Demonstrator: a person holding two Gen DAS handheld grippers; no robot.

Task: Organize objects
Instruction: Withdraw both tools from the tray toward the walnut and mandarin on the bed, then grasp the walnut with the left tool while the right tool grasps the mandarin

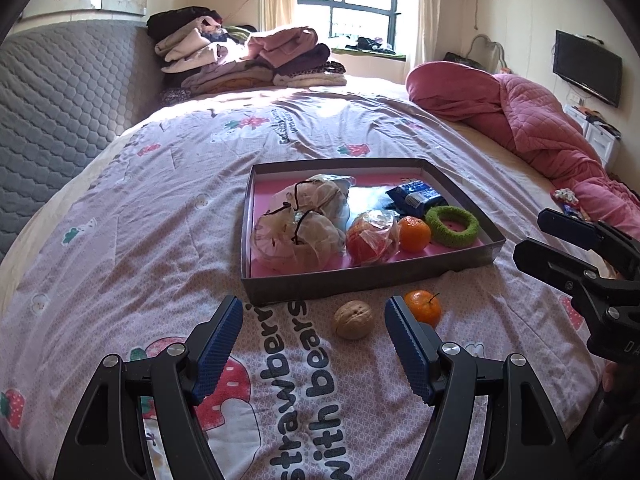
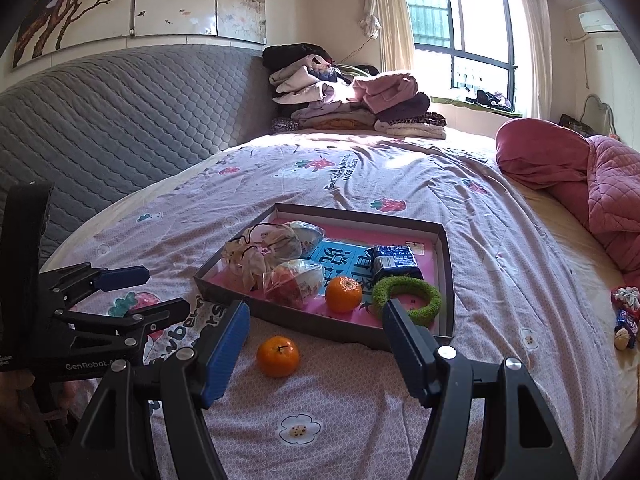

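A shallow grey tray [image 1: 360, 277] with a pink floor lies on the bed. It holds gauze pouches [image 1: 300, 220], a plastic-wrapped red fruit [image 1: 370, 236], an orange [image 1: 414, 233], a green ring [image 1: 452, 226] and a blue packet [image 1: 416, 196]. In front of the tray, on the quilt, sit a walnut [image 1: 354, 319] and a second orange [image 1: 423, 307]. My left gripper [image 1: 314, 308] is open just short of the walnut. My right gripper [image 2: 314, 312] is open and empty above the loose orange [image 2: 278, 356], near the tray [image 2: 320, 326]. The walnut is hidden in the right wrist view.
The left gripper [image 2: 164, 290] shows at the left of the right wrist view. Small wrapped items and another walnut [image 2: 622, 338] lie at the bed's right side. A pink quilt [image 1: 540, 120] is bunched at the right, folded clothes [image 1: 248, 60] are piled at the back, and a grey headboard [image 1: 60, 100] stands on the left.
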